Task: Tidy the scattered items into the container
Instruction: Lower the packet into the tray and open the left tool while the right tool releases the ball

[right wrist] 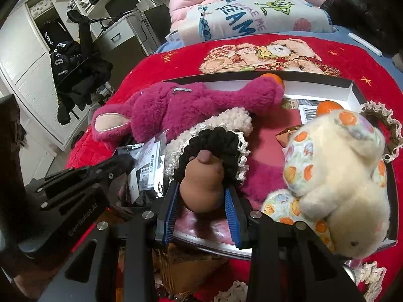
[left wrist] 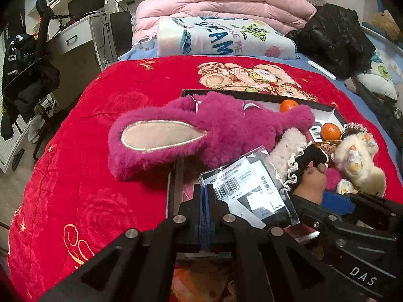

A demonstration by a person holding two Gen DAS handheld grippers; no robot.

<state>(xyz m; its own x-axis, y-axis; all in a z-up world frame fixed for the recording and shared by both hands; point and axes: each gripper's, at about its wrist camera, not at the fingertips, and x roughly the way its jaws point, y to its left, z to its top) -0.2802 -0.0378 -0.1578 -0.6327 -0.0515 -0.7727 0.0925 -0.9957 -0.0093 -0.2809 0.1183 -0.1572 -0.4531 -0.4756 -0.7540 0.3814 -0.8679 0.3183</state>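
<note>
A shallow black box [left wrist: 252, 95] [right wrist: 352, 85] lies on the red blanket. In it lie a magenta plush bear [left wrist: 191, 130] [right wrist: 186, 103], a cream plush toy [left wrist: 357, 161] [right wrist: 335, 166], two oranges [left wrist: 330, 131] [right wrist: 327, 107] and a fuzzy white item [right wrist: 234, 120]. My left gripper [left wrist: 205, 196] is shut on a clear barcoded packet [left wrist: 246, 183] at the box's near left corner. My right gripper [right wrist: 201, 196] is shut on a brown gourd-shaped piece [right wrist: 201, 183] joined to a black lace-trimmed scrunchie [right wrist: 214, 141], held over the box.
The red blanket [left wrist: 100, 151] covers the bed. Behind lie a folded printed blanket [left wrist: 221, 37], a pink duvet [left wrist: 226, 2] and a black jacket [left wrist: 335, 40]. A desk and chair with dark clothes [left wrist: 27, 80] stand at the left. A wicker item [right wrist: 189, 271] and lace [right wrist: 372, 276] lie near me.
</note>
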